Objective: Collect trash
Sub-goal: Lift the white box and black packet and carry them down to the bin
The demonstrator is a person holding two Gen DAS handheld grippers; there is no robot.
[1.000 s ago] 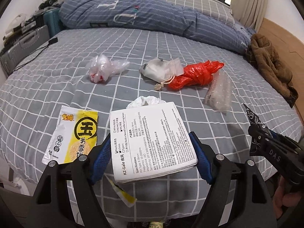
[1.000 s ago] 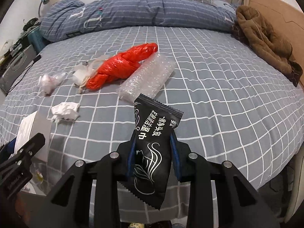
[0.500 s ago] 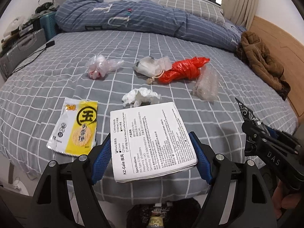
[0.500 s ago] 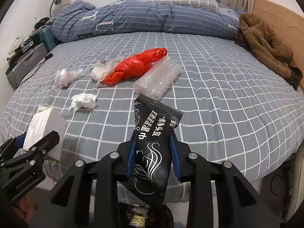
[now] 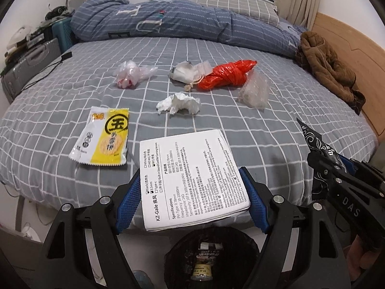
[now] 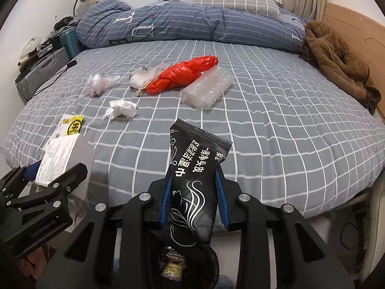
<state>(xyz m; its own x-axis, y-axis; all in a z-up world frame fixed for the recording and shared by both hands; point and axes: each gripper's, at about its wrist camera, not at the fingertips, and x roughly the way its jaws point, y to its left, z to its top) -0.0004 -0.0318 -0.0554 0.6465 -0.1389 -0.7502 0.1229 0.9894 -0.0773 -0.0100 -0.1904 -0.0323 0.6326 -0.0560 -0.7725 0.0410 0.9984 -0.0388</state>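
My left gripper (image 5: 191, 198) is shut on a white printed box (image 5: 190, 178), held just off the bed's front edge above a black-lined trash bin (image 5: 211, 257). My right gripper (image 6: 193, 196) is shut on a black wet-wipe packet (image 6: 195, 183), also above the bin (image 6: 187, 265). On the grey checked bed lie a yellow snack packet (image 5: 101, 137), a crumpled white tissue (image 5: 179, 102), a red plastic bag (image 5: 226, 77), a bubble-wrap piece (image 5: 255, 91), a clear plastic bag (image 5: 132, 73) and a white drawstring pouch (image 5: 187, 73).
A rolled blue duvet (image 5: 168, 24) and a checked pillow (image 5: 235, 4) lie at the bed's far side. A brown jacket (image 5: 327, 67) lies by the wooden headboard (image 5: 349, 48) on the right. A grey suitcase (image 5: 26, 65) and clutter stand at the left.
Both grippers have pulled back from the bed with their items still held. The trash bin has come into view under them.
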